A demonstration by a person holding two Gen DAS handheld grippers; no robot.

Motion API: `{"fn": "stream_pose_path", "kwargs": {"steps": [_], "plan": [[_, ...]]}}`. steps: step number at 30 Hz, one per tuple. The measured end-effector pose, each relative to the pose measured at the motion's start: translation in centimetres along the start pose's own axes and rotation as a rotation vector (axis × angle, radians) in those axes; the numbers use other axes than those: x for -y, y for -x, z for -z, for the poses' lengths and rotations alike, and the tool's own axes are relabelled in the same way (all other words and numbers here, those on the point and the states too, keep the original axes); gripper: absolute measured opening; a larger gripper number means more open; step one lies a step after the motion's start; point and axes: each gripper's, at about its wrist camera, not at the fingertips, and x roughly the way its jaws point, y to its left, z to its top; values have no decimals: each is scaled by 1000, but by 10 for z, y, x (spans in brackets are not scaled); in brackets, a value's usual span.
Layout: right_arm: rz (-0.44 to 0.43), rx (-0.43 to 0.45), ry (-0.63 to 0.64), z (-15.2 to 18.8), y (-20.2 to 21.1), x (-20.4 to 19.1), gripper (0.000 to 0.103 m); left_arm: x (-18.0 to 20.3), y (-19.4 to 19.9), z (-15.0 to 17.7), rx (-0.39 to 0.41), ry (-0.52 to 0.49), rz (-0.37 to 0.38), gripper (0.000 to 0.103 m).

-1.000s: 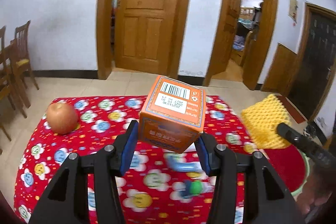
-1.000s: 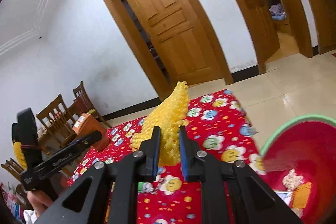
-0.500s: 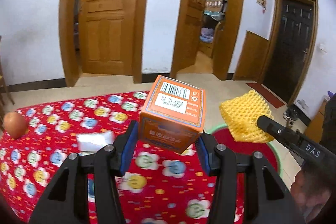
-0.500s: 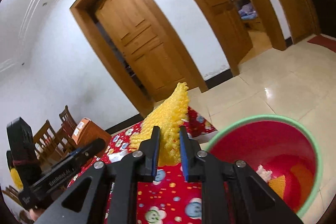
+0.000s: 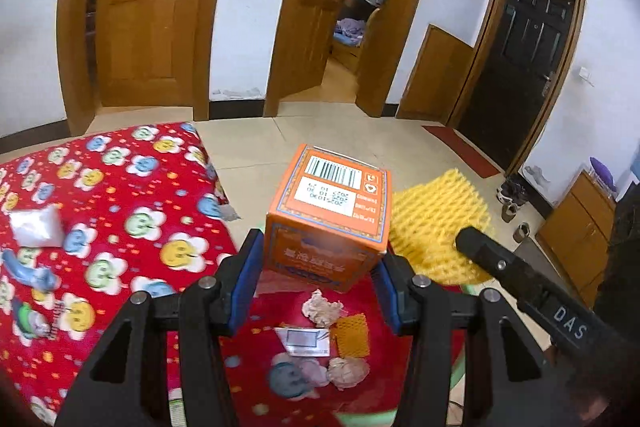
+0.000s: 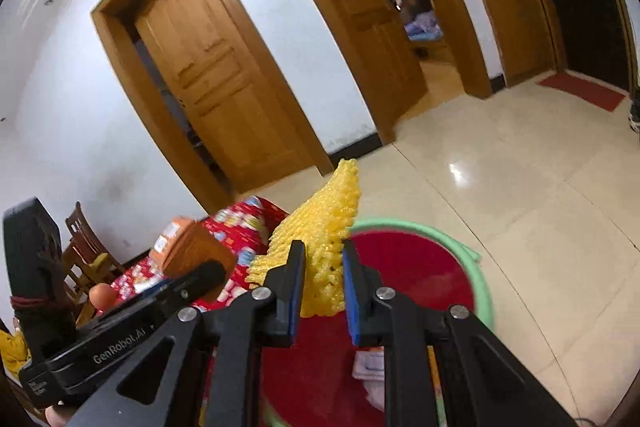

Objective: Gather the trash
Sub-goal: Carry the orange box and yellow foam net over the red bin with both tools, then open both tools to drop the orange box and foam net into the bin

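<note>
Tiled floor fills the background; at centre frame, the left gripper (image 5: 318, 277) jaws clamp an orange box (image 5: 330, 211), the right gripper (image 6: 322, 287) jaws pinch yellow foam netting (image 6: 320, 223) over a red bin (image 6: 416, 267).

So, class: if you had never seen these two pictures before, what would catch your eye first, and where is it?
The orange box stands out first, clamped in the left gripper above the red bin, which already holds crumpled paper. Beside it, the right gripper pinches a bright yellow foam net over the same bin. To the left lies the red flowered tablecloth.
</note>
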Motion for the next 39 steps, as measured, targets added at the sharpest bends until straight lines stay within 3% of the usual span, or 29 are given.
{"fn": "stream_pose_path", "kwargs": {"steps": [3,7,12,17,19,24,30,37,39], "plan": [[29,-2,-34,2,3,14,21,3,-15,7,-34,18,17,52],[43,-25,-30,8,3,22,21,14,-28,19,-71,-45,-17,52],[58,-23,5,8,4,20,21,14,-22,20,-36,-59,6,53],[35,-95,35,20,-10,16,21,9,-14,21,-13,-67,-1,53],[65,-121,91,29,-17,8,21,8,-13,20,-7,-67,-3,53],[112,-116,174,42,-20,-2,21,5,-12,21,-6,-53,-16,53],[121,-119,175,43,-22,-4,22,4,-13,20,-4,-48,-20,53],[120,-138,183,43,-26,-9,25,4,-14,21,-6,-52,-21,73],[119,-140,187,43,-27,-9,25,4,-14,21,-5,-49,-19,74]]}}
